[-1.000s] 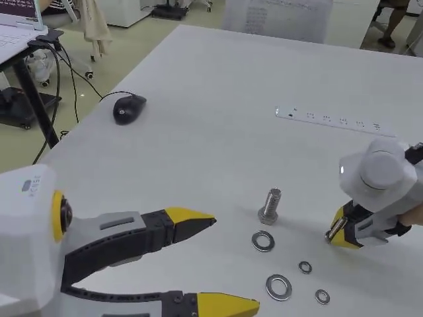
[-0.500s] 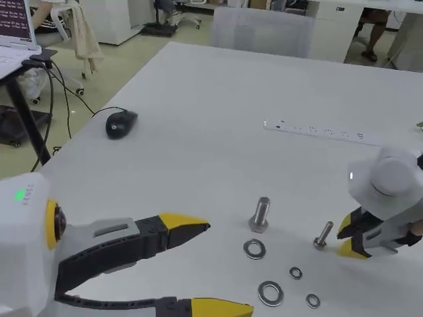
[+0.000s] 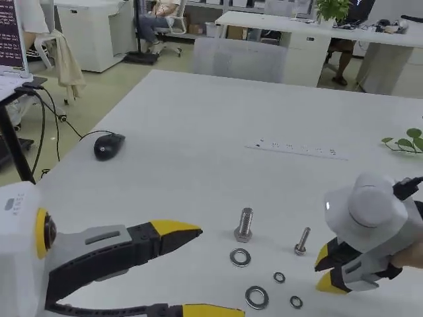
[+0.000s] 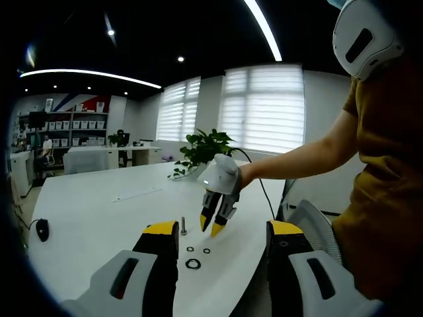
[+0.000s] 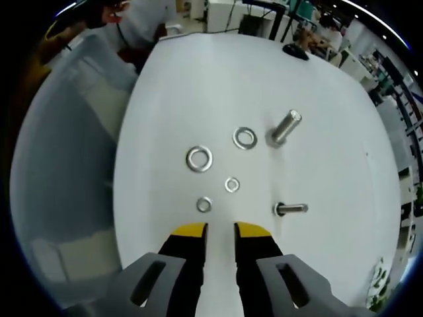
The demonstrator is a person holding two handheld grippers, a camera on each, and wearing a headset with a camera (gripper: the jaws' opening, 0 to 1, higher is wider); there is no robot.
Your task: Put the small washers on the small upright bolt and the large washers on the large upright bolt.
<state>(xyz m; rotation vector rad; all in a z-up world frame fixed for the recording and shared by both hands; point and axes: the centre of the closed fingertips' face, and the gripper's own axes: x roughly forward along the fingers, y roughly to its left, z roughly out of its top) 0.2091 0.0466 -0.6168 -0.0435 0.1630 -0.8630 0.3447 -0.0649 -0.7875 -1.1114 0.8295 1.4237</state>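
On the white table (image 3: 198, 132) the large bolt (image 3: 244, 224) (image 5: 284, 127) and, right of it, the small bolt (image 3: 303, 241) (image 5: 291, 209) both stand upright and bare. Two large washers (image 3: 240, 257) (image 3: 256, 297) (image 5: 199, 158) and two small washers (image 3: 279, 277) (image 3: 296, 302) (image 5: 232, 184) lie flat in front of them. My right gripper (image 3: 326, 271) (image 5: 220, 230) is open and narrow, just right of the small bolt and apart from it. At the lower left my left gripper (image 3: 208, 271) (image 4: 223, 230) is wide open and holds nothing.
A black mouse (image 3: 109, 145) lies at the table's left edge, and a white power strip (image 3: 296, 149) lies further back. A plant (image 3: 404, 142) shows at the far right. A grey chair (image 3: 238, 59) stands behind the table.
My right gripper let go of the small bolt, which now stands upright on the table, and drew back a little to the right. The head camera has tilted up.
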